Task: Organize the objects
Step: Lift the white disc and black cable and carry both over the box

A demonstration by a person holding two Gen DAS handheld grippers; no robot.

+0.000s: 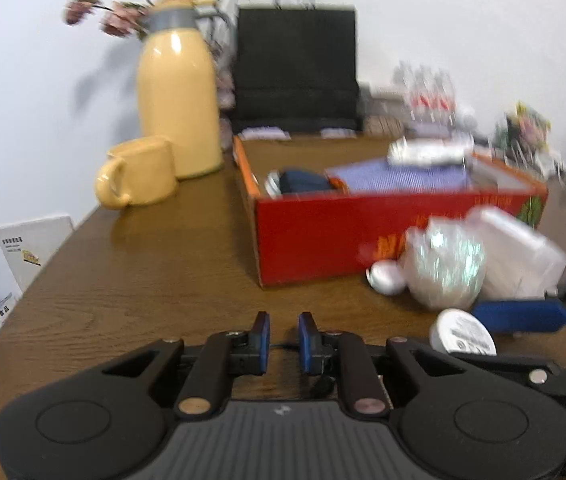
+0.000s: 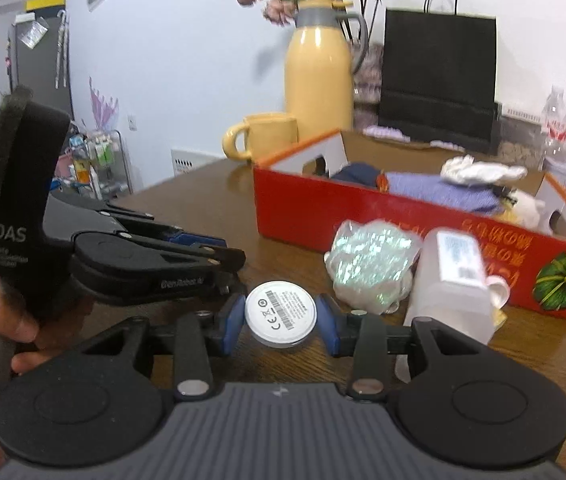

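Left wrist view: all blurry, words on red box (image 1: 323,236) too smeared to read. Inside box: purple cloth (image 1: 399,178), dark bundle (image 1: 303,181), white crumpled thing (image 1: 427,152). Beside box on brown counter (image 1: 155,280): shiny bag (image 2: 371,266), white tub (image 2: 453,284). Behind: yellow jug (image 1: 179,96), yellow mug (image 1: 139,172). Left hand-held gripper (image 1: 284,338) nearly pressed together, empty. Right hand-held gripper (image 2: 281,320) pinching round white disc (image 2: 281,312) near shiny bag.

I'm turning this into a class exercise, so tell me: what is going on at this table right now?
A person is tidying a wooden table with two handheld grippers. The right gripper is clamped on a round white disc, just above the tabletop. The left gripper holds nothing, its jaws nearly together. Ahead sits a red box already holding cloth items, with a shiny wrapped bundle and a white plastic container still outside it.
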